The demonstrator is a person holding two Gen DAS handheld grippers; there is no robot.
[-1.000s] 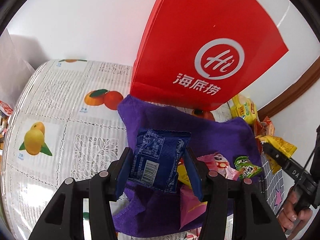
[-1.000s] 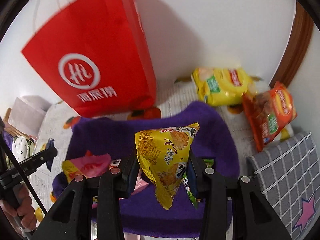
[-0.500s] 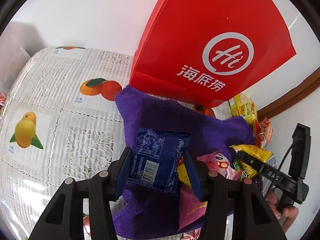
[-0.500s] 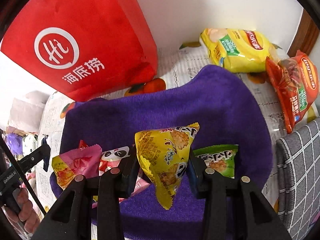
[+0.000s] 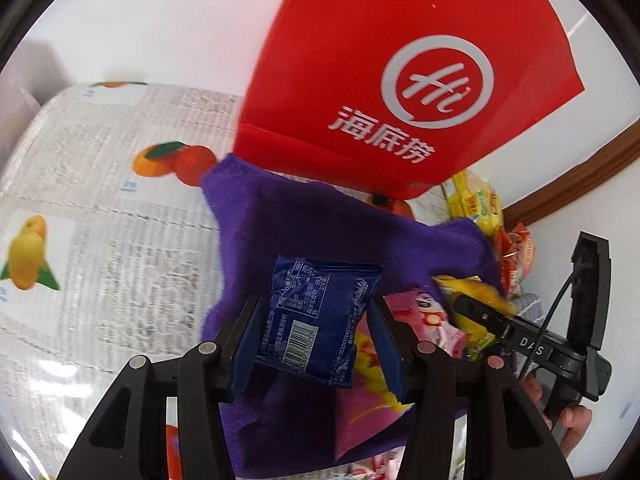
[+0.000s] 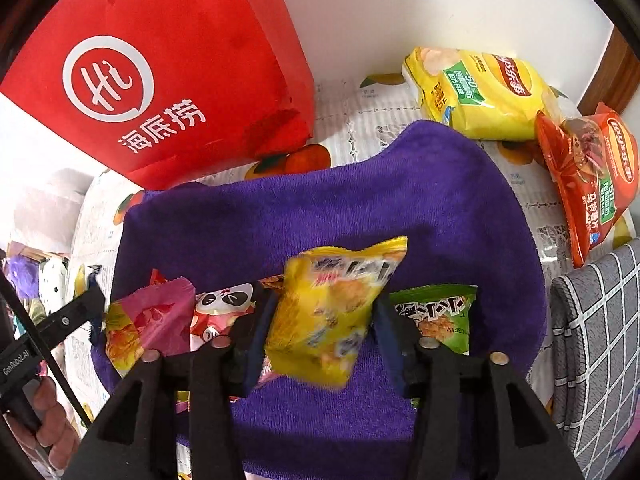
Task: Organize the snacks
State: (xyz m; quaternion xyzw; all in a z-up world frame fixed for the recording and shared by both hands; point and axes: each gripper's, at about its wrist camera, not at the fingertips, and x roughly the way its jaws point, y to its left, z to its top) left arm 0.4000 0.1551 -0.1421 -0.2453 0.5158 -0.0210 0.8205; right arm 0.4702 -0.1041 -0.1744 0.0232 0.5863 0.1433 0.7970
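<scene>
Seemingly mid-sort, we hold a packet in each hand above the purple towel (image 5: 320,220). From the left wrist view, our left claw (image 5: 316,328) is clamped on the blue snack packet (image 5: 320,316), gripped by its side edges so it stands upright with the barcode facing us, lifted clear of the cloth. Beyond it the red paper bag (image 5: 400,80) stands at the towel's far edge on the fruit-printed table (image 5: 100,200), which we judge a likely place to collect the snacks, though its opening is out of view. At the right the other gripper comes in with its yellow load, over a pink packet (image 5: 424,320) lying on the towel. From the right wrist view, our right claw (image 6: 324,320) is closed on the yellow snack packet (image 6: 332,312), pinched across its middle so it hangs free; it is blurred. Under it on the towel lie a green packet (image 6: 436,312), a panda-printed packet (image 6: 224,308) and the pink one, in a loose row near us. A yellow chip bag (image 6: 476,92) and an orange chip bag (image 6: 592,176) rest off the towel near the wall, apart from the small packets, perhaps grouped by size. A grey checked cloth (image 6: 592,340) lies at the right.
</scene>
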